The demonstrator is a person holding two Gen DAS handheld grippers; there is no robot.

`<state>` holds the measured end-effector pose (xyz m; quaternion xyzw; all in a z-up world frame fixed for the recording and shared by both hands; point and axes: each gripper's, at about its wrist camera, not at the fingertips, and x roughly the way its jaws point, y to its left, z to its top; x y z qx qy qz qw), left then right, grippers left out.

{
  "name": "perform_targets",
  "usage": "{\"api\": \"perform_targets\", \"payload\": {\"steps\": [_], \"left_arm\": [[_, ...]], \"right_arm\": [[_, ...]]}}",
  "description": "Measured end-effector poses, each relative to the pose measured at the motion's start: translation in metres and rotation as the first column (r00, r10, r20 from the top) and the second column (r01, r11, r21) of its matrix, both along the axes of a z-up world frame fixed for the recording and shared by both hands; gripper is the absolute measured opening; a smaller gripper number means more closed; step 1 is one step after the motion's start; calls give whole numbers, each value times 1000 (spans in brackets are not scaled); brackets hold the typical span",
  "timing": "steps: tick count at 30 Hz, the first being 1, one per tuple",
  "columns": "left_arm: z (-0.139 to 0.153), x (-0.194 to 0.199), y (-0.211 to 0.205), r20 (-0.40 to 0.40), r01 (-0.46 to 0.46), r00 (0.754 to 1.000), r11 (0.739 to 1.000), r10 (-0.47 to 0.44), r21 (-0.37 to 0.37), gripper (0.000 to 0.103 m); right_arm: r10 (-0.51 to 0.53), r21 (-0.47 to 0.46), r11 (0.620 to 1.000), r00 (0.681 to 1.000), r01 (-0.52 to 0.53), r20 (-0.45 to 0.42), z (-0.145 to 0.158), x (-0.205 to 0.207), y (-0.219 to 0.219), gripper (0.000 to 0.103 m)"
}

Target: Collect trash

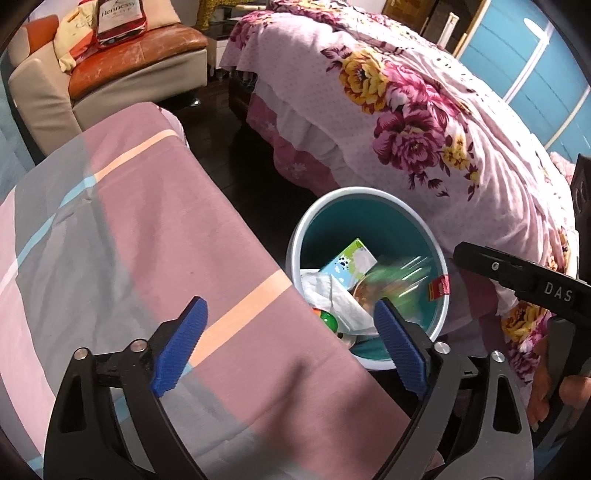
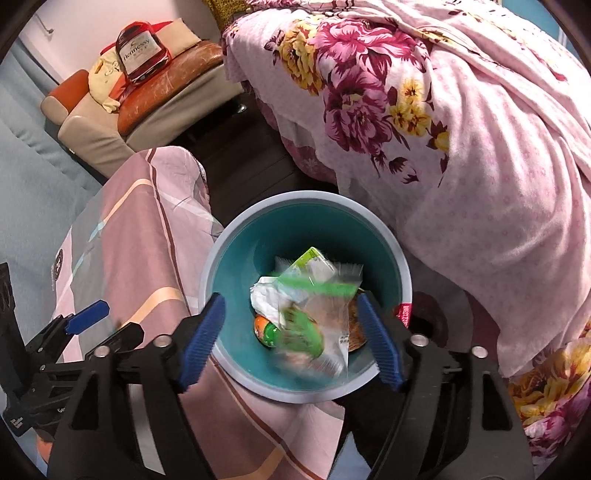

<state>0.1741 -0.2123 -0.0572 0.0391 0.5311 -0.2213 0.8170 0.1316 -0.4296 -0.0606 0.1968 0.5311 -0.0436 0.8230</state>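
Observation:
A teal bin with a pale rim [image 2: 218, 254] stands on the dark floor between two beds; it also shows in the left wrist view [image 1: 295, 236]. In it lie a crumpled white tissue [image 2: 264, 299], a small carton [image 1: 349, 264], an orange-green ball [image 2: 266, 330] and other wrappers. A clear plastic bag with green print [image 2: 317, 321] is blurred in the air over the bin, free of the pads. My right gripper [image 2: 291, 339] is open directly above the bin. My left gripper [image 1: 291, 347] is open and empty over the striped bed's edge, left of the bin.
A pink and grey striped bedcover [image 1: 147, 240] lies to the left, a floral pink quilt [image 1: 424, 129] to the right. A sofa with an orange seat [image 1: 140, 48] holds a Hennessy bag [image 1: 120, 18] at the back. Dark floor [image 1: 221, 140] runs between.

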Motion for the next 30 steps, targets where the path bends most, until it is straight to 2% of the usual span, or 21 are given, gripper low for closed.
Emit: {"api": "perform_targets", "payload": {"steps": [4, 10, 16, 19, 30], "left_arm": [[5, -3, 8, 22, -17, 1000, 1000, 17, -1, 94], [15, -9, 22, 40, -42, 998, 999, 42, -3, 95], [27, -20, 36, 44, -67, 997, 998, 66, 2, 99], [32, -27, 44, 57, -84, 995, 996, 84, 5, 99], [50, -56, 73, 77, -132, 988, 991, 133, -19, 99]], "right_arm": [[16, -13, 1000, 1000, -16, 0, 5, -1, 6, 80], [75, -92, 993, 997, -74, 15, 18, -9, 26, 89], [110, -151, 983, 993, -103, 34, 34, -23, 42, 90], [114, -189, 977, 992, -103, 48, 44, -33, 49, 94], [126, -259, 961, 988, -101, 83, 73, -69, 69, 95]]}}
